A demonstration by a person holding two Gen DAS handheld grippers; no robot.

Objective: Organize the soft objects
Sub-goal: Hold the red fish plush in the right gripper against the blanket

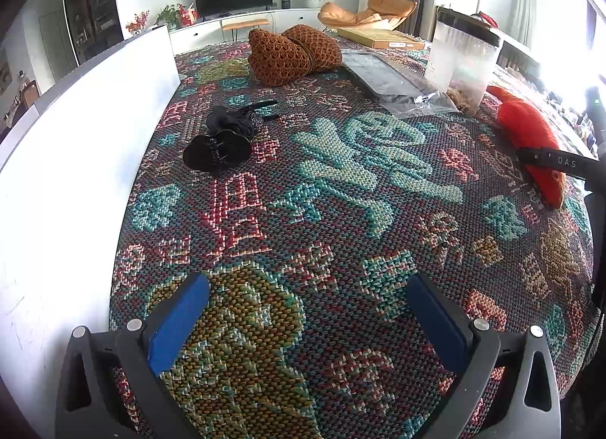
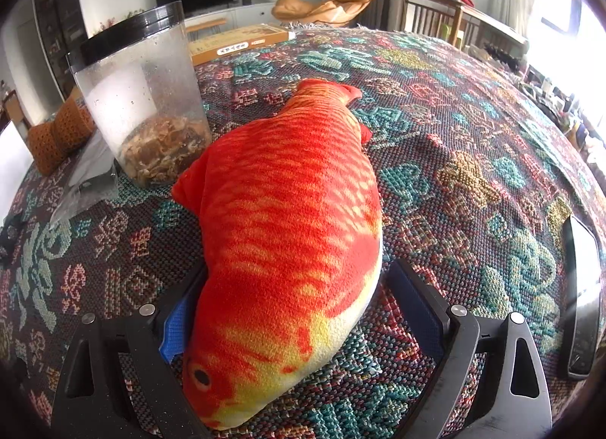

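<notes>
A red-orange plush fish (image 2: 288, 219) lies on the patterned woven cloth (image 2: 473, 159), head toward the camera. My right gripper (image 2: 299, 272) stands open astride its front half. The left pad (image 2: 176, 325) sits against the fish's side and is partly hidden by it, while the right pad (image 2: 416, 306) stands clear of it. In the left wrist view the fish (image 1: 526, 132) lies at the far right with a black finger of the right gripper across it. My left gripper (image 1: 306, 282) is open over bare cloth with nothing between its fingers. An orange crocheted bundle (image 1: 291, 53) lies at the back.
A clear canister (image 2: 144, 98) with a black lid and brown bits stands just left of the fish. A plastic bag (image 1: 390, 79), a black cloth with a hair claw (image 1: 223, 140), a flat cardboard box (image 1: 382, 38) and a white board (image 1: 75, 136) lie around. A dark flat device (image 2: 579, 299) lies right.
</notes>
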